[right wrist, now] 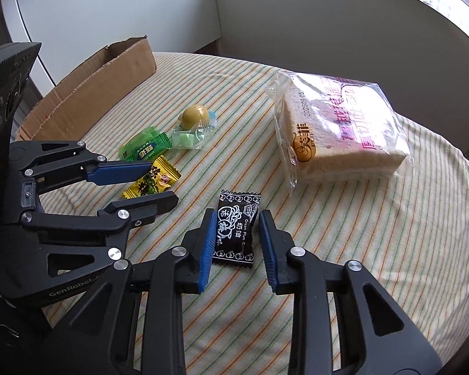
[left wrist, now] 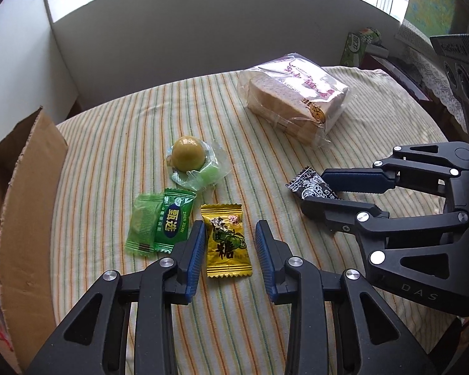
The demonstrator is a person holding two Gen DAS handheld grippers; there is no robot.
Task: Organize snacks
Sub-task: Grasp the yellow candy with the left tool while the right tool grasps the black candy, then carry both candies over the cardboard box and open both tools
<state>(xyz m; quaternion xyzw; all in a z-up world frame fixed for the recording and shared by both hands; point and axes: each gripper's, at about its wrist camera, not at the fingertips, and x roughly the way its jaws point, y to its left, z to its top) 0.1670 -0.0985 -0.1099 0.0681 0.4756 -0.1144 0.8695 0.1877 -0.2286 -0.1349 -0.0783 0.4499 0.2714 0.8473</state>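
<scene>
Jaws of both grippers [left wrist: 228, 251] [right wrist: 236, 243] apart around candies [left wrist: 226, 245] [right wrist: 236, 228].

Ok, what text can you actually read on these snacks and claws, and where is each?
"Cream Plum Candy": black candy between the open right claw fingers.
"ZHEN XUAN": green candy.
"20250906", roughly: bread bag; its pink characters are too distorted.
"GenRobot.A…", cut off: left claw body.
"DAS": right claw body, left wrist view.
Yellow candy: Chinese characters only.
</scene>
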